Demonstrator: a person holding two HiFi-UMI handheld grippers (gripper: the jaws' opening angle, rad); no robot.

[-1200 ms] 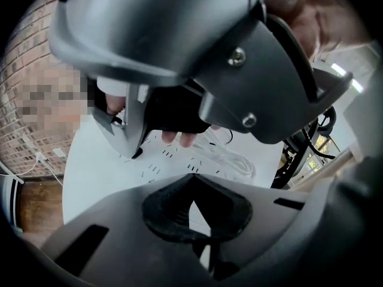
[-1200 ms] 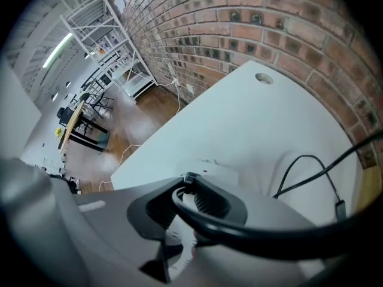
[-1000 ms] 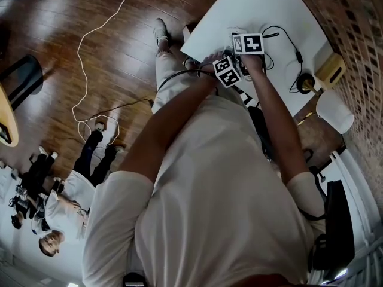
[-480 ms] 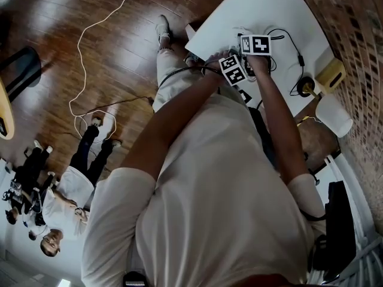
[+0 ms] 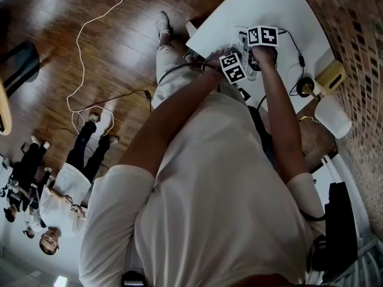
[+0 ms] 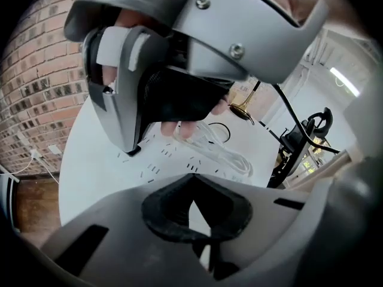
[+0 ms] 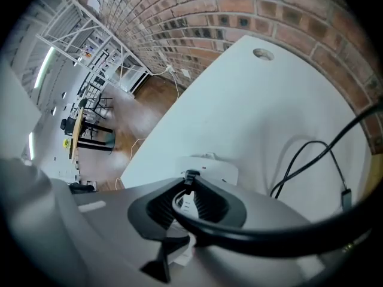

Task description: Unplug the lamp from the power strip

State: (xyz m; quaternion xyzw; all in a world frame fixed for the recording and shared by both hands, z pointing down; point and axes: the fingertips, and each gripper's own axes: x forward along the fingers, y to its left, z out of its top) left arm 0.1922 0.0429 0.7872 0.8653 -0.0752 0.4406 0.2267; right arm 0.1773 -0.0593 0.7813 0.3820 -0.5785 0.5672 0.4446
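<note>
White table (image 5: 239, 17), rounded edge, taken as landmark. Behind it: red-brick wall (image 5: 359, 17). Around its near side: dark, glossy plank floor (image 5: 42, 23). Beyond its far end: white metal shelving (image 7: 78, 28) and a ceiling strip light (image 7: 45, 64).

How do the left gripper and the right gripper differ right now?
The left gripper has its jaws together with nothing between them; the right gripper has its jaws slightly apart, gripping a black plug whose cord trails across it. In the head view the right gripper reaches farther across the white table than the left gripper. Both point down at the table.
</note>
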